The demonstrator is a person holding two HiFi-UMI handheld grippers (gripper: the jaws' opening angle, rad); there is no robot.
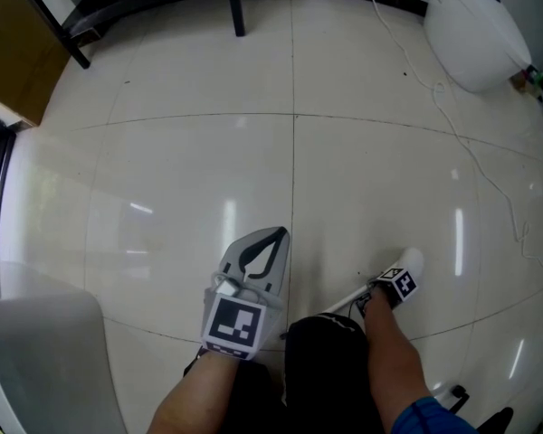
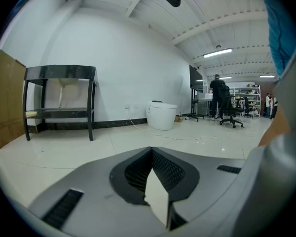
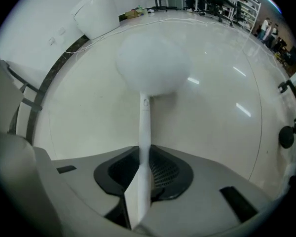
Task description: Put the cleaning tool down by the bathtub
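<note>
The cleaning tool is a white wand with a round, fluffy white head (image 3: 153, 65) on a thin handle (image 3: 144, 132). My right gripper (image 3: 142, 167) is shut on that handle, and the head hangs just over the glossy tile floor. From the head view the tool's head (image 1: 409, 262) pokes out beyond the right gripper (image 1: 400, 277) at the lower right. My left gripper (image 1: 279, 235) points forward at bottom centre, shut and holding nothing; its jaws meet at the tip (image 2: 150, 151). The pale rim of the bathtub (image 1: 36, 351) fills the lower left corner.
A white toilet (image 1: 475, 30) stands at the far right with a thin cable (image 1: 471, 152) trailing over the tiles. A black-framed stand (image 2: 59, 100) and a cardboard sheet (image 2: 7, 100) line the back wall. People and office chairs (image 2: 232, 115) are far off.
</note>
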